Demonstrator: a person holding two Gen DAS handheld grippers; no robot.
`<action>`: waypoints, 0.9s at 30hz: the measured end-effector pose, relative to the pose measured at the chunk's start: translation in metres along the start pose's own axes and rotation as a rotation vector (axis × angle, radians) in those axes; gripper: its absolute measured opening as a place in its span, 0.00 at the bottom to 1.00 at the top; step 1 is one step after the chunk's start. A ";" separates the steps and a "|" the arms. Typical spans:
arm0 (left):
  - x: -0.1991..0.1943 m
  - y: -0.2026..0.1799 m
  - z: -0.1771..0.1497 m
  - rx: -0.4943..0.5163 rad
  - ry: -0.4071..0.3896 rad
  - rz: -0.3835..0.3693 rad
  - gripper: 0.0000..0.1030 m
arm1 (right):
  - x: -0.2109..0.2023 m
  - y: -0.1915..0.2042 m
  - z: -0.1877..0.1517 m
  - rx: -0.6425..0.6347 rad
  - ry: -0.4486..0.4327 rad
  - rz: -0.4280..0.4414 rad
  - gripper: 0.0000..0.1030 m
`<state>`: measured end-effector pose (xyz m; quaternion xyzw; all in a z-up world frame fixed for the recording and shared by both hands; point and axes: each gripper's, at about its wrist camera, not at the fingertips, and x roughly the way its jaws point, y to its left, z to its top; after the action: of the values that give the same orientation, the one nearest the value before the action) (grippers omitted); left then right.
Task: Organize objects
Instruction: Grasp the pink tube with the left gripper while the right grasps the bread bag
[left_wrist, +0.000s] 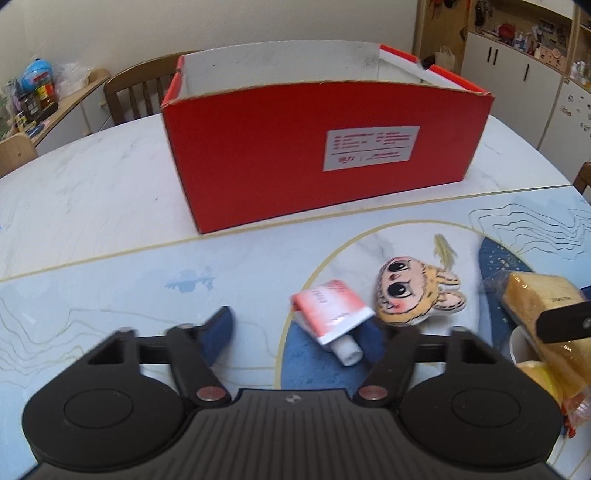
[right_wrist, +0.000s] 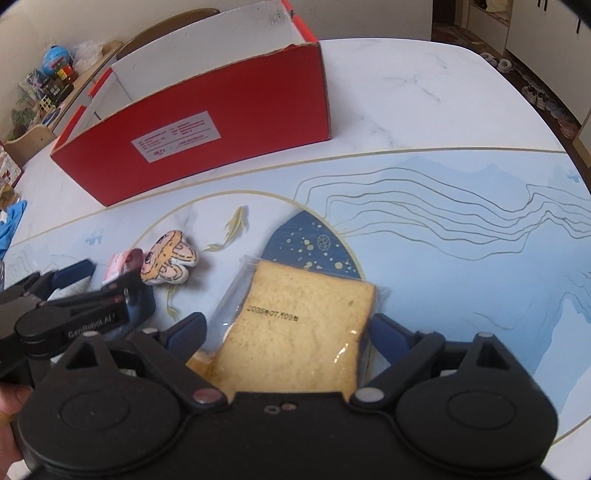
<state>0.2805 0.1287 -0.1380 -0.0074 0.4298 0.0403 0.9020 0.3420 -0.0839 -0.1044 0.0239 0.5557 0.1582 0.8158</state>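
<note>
An open red cardboard box (left_wrist: 295, 147) stands on the table; it also shows in the right wrist view (right_wrist: 207, 133). My left gripper (left_wrist: 295, 332) is open, its fingers on either side of a pink-and-white tube (left_wrist: 332, 314) lying on the mat. A tan plush toy (left_wrist: 410, 295) lies just right of the tube, also seen in the right wrist view (right_wrist: 170, 264). My right gripper (right_wrist: 288, 332) is open around a wrapped bread slice (right_wrist: 295, 328), which lies between its fingers. The bread also shows in the left wrist view (left_wrist: 543, 306).
A blue patterned mat (right_wrist: 443, 240) covers the near part of the white marble table (right_wrist: 406, 92). Wooden chairs (left_wrist: 136, 92) stand behind the box. A cluttered side shelf (left_wrist: 37, 92) is at far left, cabinets (left_wrist: 517, 70) at far right.
</note>
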 end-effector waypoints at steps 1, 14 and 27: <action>0.000 -0.001 0.001 0.003 0.001 -0.006 0.54 | 0.000 0.001 0.000 -0.004 0.000 -0.004 0.90; -0.002 -0.001 0.005 0.034 0.022 -0.036 0.23 | -0.011 0.002 -0.004 -0.019 -0.018 -0.012 0.72; -0.016 0.021 0.003 -0.025 0.049 -0.040 0.22 | -0.040 0.003 -0.011 -0.098 -0.121 -0.022 0.64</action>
<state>0.2706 0.1486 -0.1231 -0.0282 0.4512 0.0272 0.8916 0.3174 -0.0937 -0.0718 -0.0127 0.4972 0.1745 0.8498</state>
